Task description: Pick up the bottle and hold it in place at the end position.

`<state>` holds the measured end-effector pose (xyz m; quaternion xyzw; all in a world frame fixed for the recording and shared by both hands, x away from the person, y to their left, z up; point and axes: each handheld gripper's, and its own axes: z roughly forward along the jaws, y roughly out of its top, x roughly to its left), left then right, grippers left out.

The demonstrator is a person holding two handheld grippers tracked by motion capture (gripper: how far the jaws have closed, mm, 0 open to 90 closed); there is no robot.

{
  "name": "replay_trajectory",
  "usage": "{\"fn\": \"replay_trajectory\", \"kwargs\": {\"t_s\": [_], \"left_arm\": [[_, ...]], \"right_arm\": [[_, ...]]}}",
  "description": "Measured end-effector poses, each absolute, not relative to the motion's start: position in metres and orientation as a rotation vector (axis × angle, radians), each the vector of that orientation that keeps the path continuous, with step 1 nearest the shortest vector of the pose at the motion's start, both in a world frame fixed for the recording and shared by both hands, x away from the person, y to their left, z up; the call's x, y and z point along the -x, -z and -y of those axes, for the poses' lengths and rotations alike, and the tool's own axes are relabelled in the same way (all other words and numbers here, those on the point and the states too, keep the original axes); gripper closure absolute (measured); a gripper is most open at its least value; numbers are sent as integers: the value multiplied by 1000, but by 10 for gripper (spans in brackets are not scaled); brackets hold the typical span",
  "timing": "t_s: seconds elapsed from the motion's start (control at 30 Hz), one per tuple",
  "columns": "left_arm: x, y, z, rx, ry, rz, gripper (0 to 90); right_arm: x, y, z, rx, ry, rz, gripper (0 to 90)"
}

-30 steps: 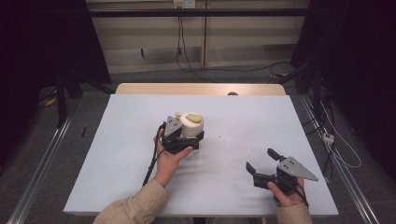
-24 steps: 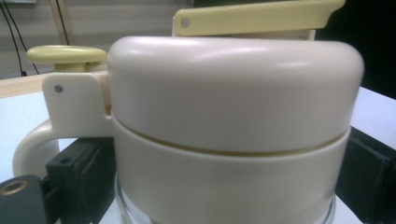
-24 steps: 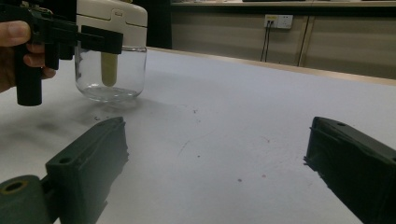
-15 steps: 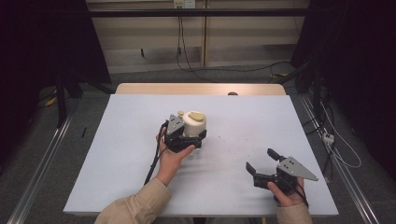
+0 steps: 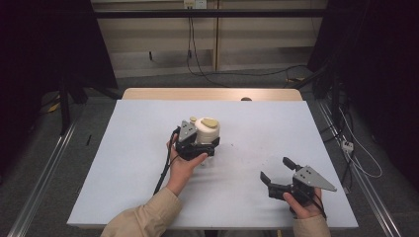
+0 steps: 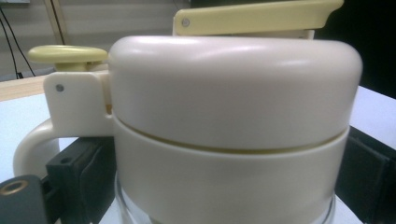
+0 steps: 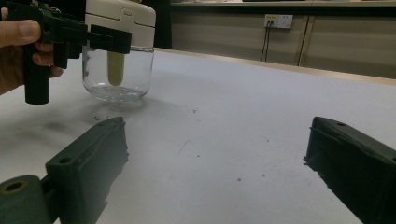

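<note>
From the high view, the left tool (image 5: 201, 146) is closed around a jar (image 5: 206, 132) with a cream lid, which stands on the white tabletop (image 5: 138, 148). The right tool (image 5: 277, 171) is well apart from the jar, with its jaws spread wide and nothing between them.

In the left tool's view, the jar's lid (image 6: 233, 107) sits right between the black jaws, touching both.

In the right tool's view, the glass jar (image 7: 117, 65) is far off to the left, held by the left tool (image 7: 100, 39). The near jaws are open over the bare tabletop (image 7: 243, 130).
</note>
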<state>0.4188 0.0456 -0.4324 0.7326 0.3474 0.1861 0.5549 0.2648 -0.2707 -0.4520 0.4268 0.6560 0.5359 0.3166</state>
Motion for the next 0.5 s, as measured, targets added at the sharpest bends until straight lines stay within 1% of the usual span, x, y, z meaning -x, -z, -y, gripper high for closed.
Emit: {"fn": "replay_trajectory", "kwargs": {"t_s": [0.5], "left_arm": [[-423, 435, -37, -1733, -438, -832, 56]], "right_arm": [[-265, 452, 272, -1127, -1419, -1721, 51]]}}
